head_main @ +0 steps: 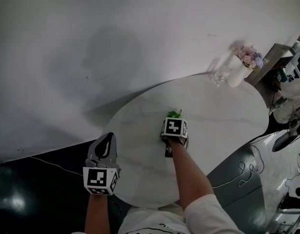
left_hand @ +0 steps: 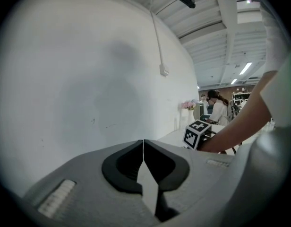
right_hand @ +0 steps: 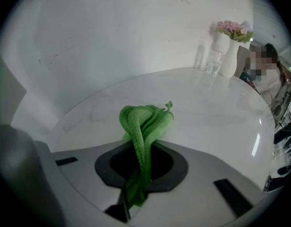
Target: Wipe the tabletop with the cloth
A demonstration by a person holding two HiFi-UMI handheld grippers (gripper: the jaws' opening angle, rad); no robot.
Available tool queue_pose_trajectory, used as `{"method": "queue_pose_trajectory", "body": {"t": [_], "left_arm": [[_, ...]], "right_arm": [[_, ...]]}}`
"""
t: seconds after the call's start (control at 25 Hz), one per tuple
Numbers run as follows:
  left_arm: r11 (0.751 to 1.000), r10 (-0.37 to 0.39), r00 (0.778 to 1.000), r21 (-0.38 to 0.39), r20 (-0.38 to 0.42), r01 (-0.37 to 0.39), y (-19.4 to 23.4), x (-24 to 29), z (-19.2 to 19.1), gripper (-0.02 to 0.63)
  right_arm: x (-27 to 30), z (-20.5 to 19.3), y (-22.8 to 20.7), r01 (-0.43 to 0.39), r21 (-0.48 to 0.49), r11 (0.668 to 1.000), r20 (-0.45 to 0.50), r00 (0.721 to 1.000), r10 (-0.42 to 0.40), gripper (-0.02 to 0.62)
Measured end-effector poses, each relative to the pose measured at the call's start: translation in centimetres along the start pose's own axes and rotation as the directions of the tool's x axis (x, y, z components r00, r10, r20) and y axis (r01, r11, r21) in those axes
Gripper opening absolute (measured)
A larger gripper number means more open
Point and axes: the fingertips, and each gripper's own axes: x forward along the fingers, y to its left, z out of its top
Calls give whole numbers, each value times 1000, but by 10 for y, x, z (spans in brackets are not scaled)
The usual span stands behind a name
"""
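Judging by how things lie, the wiping step is in hand: the right tool (head_main: 173, 120) sits over the middle of the round white table (head_main: 223, 116), its jaws pinched on a bunched green cloth (head_main: 174, 114). In the right gripper view the cloth (right_hand: 145, 124) runs as a folded strip between the jaws of that tool (right_hand: 141, 150) and pokes out past their tips, toward the far side of the table (right_hand: 207, 108). Whether the free end presses on the surface cannot be told from these views. The next move probably calls for lowering the cloth flat onto the marble and sweeping it in broad strokes, keeping clear of the vase of flowers (head_main: 237, 74) and the glass (head_main: 218, 77) near the far rim. The left tool (head_main: 106, 139) hangs off the table's near-left edge, and the left gripper view shows its jaws (left_hand: 143, 148) together with nothing between them.
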Motion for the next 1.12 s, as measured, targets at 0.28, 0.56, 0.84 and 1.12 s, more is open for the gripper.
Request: {"method": "queue_pose_trajectory", "body": {"t": [0.28,0.56,0.84,1.12], "left_arm": [[1000,-26,1000,1,11,26,-8,5,5,20],[998,-56,998,5,17,56,-22,9,7,20],[997,-81,996,13,23,81,-35,10,10,20],[994,-109,994,20,31,108,-49,12,12,20]], "right_arm": [[-10,-16,-23,23,34,999,-11,1000,-23,43],[-22,-35,-56,63,47,997,-8,998,-63,43],[-35,-55,-89,96,92,991,-15,995,-95,43],[-44,-77,-116,127,138,982,-36,992,-123,43]]}}
